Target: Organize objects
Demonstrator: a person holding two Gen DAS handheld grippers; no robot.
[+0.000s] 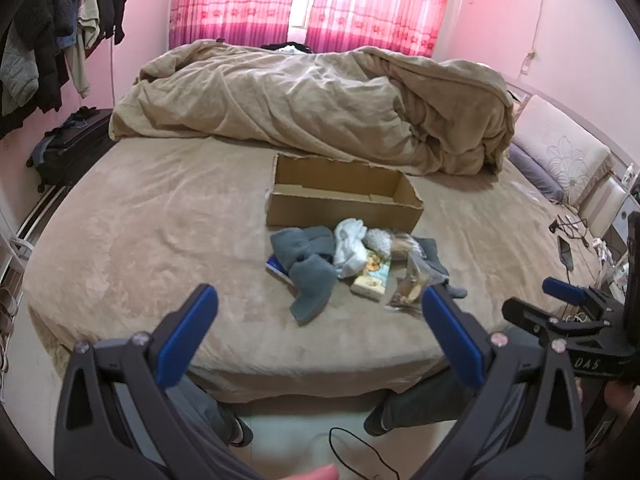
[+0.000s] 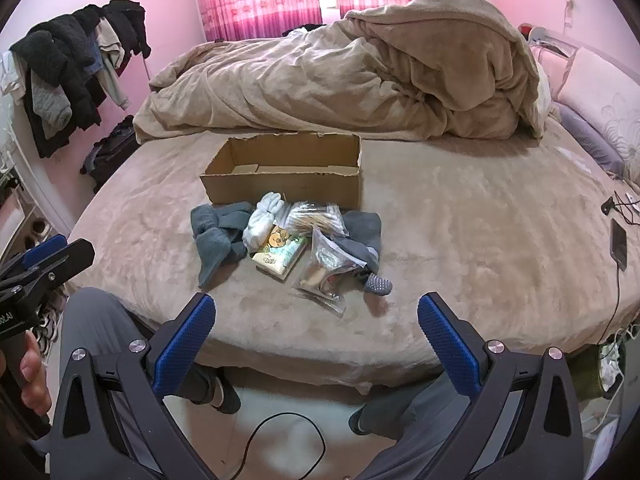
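Observation:
An open, empty cardboard box (image 1: 344,196) (image 2: 286,172) sits on the bed. In front of it lies a pile: grey socks (image 1: 308,268) (image 2: 218,236), white socks (image 1: 350,246) (image 2: 264,220), a small picture book (image 1: 372,276) (image 2: 280,252), and clear bags of items (image 1: 408,280) (image 2: 326,272). My left gripper (image 1: 320,312) is open and empty, held short of the pile above the bed's near edge. My right gripper (image 2: 316,316) is open and empty, also short of the pile. Each gripper shows at the edge of the other's view.
A rumpled beige duvet (image 1: 320,100) (image 2: 360,76) fills the far half of the bed. Pillows (image 1: 560,156) lie at the right. A phone and cables (image 2: 618,240) lie at the bed's right edge. Clothes hang on a rack (image 2: 76,64) at the left. A cable (image 2: 280,440) lies on the floor.

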